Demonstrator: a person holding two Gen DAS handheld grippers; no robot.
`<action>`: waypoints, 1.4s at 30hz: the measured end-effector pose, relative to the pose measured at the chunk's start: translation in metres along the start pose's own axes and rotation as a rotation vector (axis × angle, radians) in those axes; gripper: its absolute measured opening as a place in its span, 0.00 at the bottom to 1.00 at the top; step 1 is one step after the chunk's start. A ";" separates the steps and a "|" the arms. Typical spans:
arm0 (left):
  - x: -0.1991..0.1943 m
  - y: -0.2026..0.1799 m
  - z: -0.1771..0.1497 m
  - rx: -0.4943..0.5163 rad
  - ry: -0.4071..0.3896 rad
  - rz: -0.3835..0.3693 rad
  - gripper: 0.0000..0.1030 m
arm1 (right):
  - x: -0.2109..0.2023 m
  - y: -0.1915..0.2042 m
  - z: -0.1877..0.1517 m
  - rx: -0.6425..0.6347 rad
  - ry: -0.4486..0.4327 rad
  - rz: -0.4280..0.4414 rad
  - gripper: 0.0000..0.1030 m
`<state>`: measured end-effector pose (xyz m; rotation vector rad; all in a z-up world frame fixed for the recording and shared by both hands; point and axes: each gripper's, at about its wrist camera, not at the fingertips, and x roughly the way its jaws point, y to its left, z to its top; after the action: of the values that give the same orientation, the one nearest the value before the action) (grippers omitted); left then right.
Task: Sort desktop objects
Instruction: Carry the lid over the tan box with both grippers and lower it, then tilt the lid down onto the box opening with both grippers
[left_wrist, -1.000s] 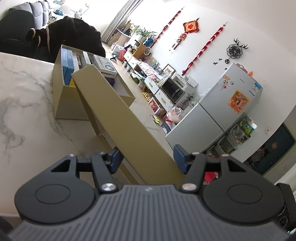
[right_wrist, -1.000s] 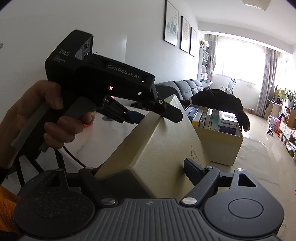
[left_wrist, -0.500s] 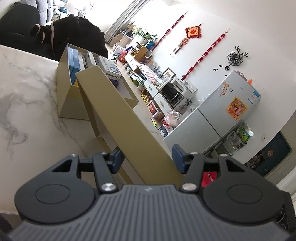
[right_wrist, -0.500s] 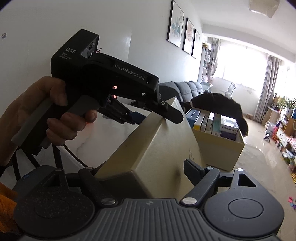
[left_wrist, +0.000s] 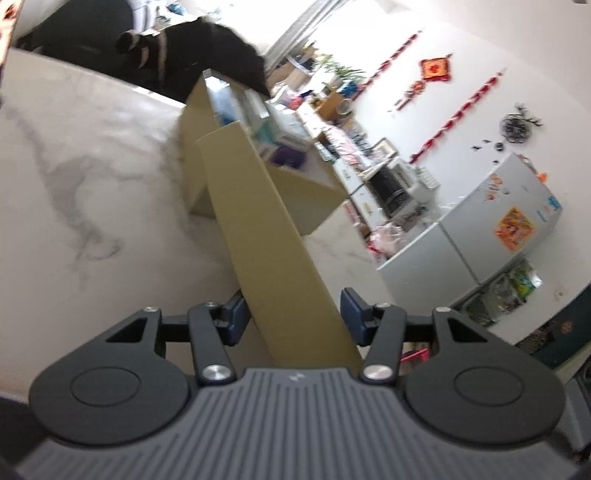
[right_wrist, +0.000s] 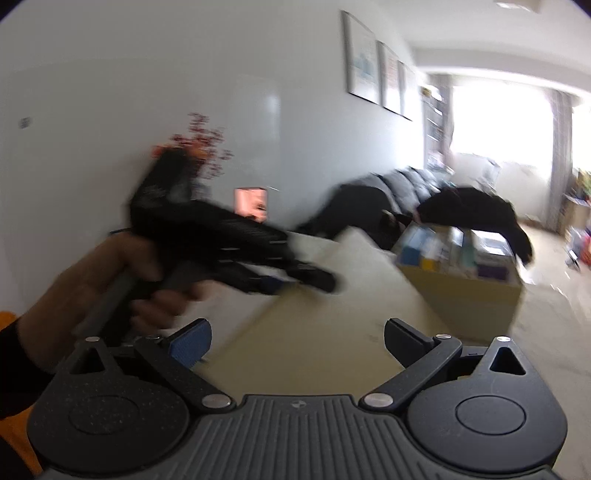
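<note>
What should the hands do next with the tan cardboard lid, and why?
Probably draw the right gripper back: its jaws have just opened, letting go of the tan cardboard lid between them. The left gripper, jaws just closing tighter on the lid, holds it alone, near the open tan box of packs.

motion-blurred left gripper (right_wrist: 295, 280) and hand (right_wrist: 110, 295); box contents (left_wrist: 258, 122) too smeared to identify

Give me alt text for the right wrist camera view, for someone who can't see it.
The right hand-held gripper stands open over a tan box lid on the marble table, its jaws having just opened off it. A hand holds the left hand-held gripper at the lid's far edge; an open box of small packages sits behind.
</note>
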<state>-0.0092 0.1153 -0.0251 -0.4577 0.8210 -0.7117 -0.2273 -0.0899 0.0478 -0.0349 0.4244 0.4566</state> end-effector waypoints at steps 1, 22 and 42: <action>0.001 0.007 -0.001 -0.013 0.008 0.002 0.50 | 0.002 -0.009 -0.002 0.021 0.011 -0.019 0.98; 0.011 0.068 -0.034 -0.078 0.086 0.149 0.66 | 0.056 -0.123 -0.094 0.461 0.296 -0.033 0.76; -0.003 0.076 -0.093 -0.100 0.117 0.028 0.62 | 0.050 -0.164 -0.130 0.750 0.285 0.123 0.68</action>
<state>-0.0546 0.1603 -0.1272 -0.4966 0.9749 -0.6781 -0.1662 -0.2329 -0.1006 0.6620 0.8602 0.3908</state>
